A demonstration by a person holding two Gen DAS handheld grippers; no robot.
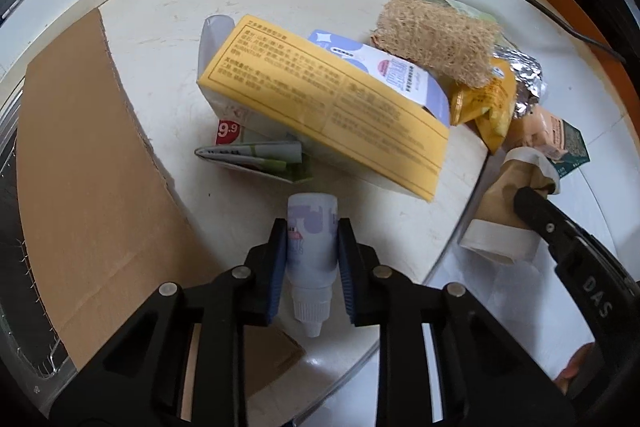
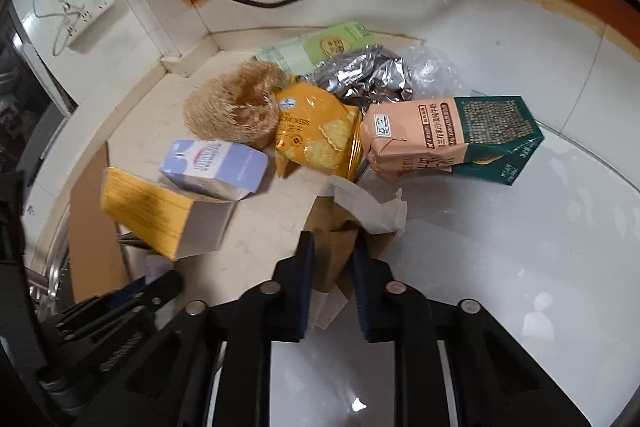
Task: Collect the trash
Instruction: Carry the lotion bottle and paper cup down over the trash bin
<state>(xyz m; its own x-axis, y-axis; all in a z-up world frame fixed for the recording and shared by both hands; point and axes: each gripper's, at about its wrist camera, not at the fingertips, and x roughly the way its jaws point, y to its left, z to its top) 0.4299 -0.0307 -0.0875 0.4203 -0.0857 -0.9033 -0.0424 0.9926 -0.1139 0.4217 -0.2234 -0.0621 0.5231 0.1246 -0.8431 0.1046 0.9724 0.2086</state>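
Trash [image 2: 316,143] on pale floor [image 2: 500,227] (tiled corner)

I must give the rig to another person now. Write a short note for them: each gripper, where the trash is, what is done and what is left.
Left gripper: shut on the small bottle, cap toward the camera.
Right gripper: shut on the crumpled paper bag.
Both are low over the floor, not yet lifted away.
Still on the floor in the corner: yellow box, lilac carton, cracker bag, foil wrapper, pink and green carton, fibre sponge, folded leaflet.
Flat cardboard lies at the left.
Done: two grips. Left: carry both away, then the pile. No bin is in view.
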